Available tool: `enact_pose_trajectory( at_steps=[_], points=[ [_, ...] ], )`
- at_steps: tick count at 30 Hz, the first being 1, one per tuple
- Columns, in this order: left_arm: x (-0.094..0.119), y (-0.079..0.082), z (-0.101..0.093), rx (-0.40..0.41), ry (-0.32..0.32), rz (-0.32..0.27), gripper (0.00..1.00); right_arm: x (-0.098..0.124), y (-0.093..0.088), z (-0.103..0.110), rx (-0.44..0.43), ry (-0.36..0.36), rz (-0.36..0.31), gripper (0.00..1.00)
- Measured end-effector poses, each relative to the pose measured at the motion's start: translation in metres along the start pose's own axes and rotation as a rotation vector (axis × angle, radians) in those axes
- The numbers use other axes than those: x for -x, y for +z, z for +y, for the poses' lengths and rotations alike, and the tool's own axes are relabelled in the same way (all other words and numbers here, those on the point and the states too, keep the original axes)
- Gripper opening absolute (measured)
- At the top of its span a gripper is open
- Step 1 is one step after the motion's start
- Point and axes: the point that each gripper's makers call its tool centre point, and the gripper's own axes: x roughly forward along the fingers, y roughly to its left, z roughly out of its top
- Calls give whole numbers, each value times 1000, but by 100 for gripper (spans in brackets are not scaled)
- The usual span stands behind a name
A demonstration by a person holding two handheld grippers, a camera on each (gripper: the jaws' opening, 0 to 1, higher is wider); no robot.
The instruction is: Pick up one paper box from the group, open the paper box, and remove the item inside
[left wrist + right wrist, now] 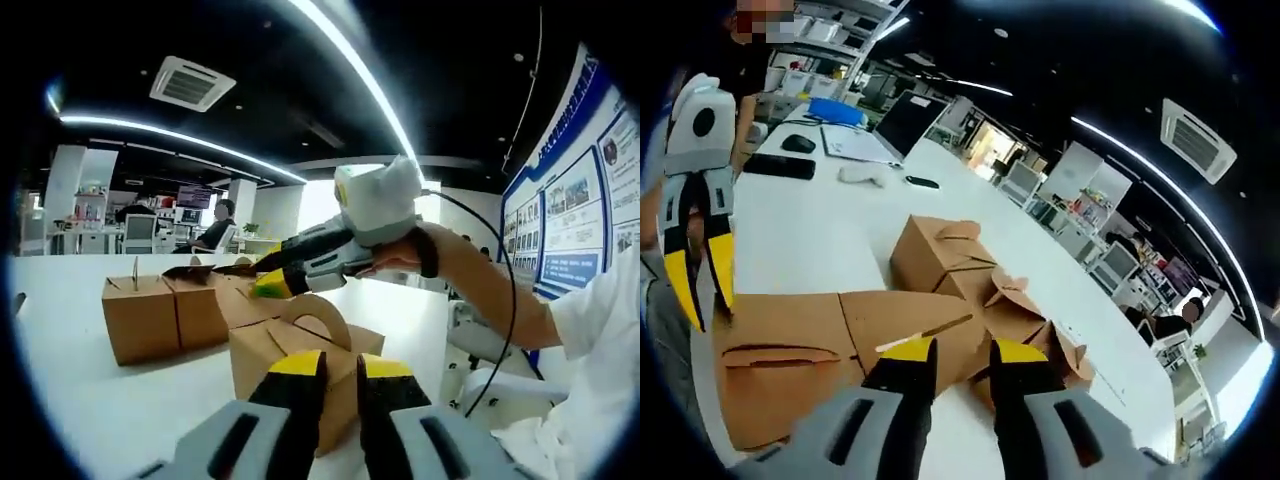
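The nearest brown paper box (262,352) stands right in front of my left gripper (342,367). Its jaws are a little apart, with nothing visibly between them. My right gripper (268,277), held by a hand, reaches in from the right over this box's arched handle flap (322,310), fingers slightly apart. From the right gripper view, the box's wide flap (780,355) lies spread out flat beneath my right gripper (962,352), which is open. The left gripper (702,290) points down at that flap's left edge.
More brown boxes stand together behind the near one (140,318) (197,308) (938,255) (1025,318) on a long white table (70,400). A laptop (905,120), a phone (780,166) and papers (852,146) lie at the table's far end. People sit at desks beyond.
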Motion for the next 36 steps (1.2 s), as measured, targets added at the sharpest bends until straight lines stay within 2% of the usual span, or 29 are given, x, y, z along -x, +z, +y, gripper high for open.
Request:
enact_pose_trajectory(
  at_steps=[6,14,36],
  points=[
    [-1,0,0,2,-3,-8,15,1,-8,14,0,51,16,22],
    [-1,0,1,-2,1,-11,15,4,-2,19,-68,102,-39,22],
    [0,0,-1,-33,10,1,16,0,12,37,-52,137,-63,20]
  ],
)
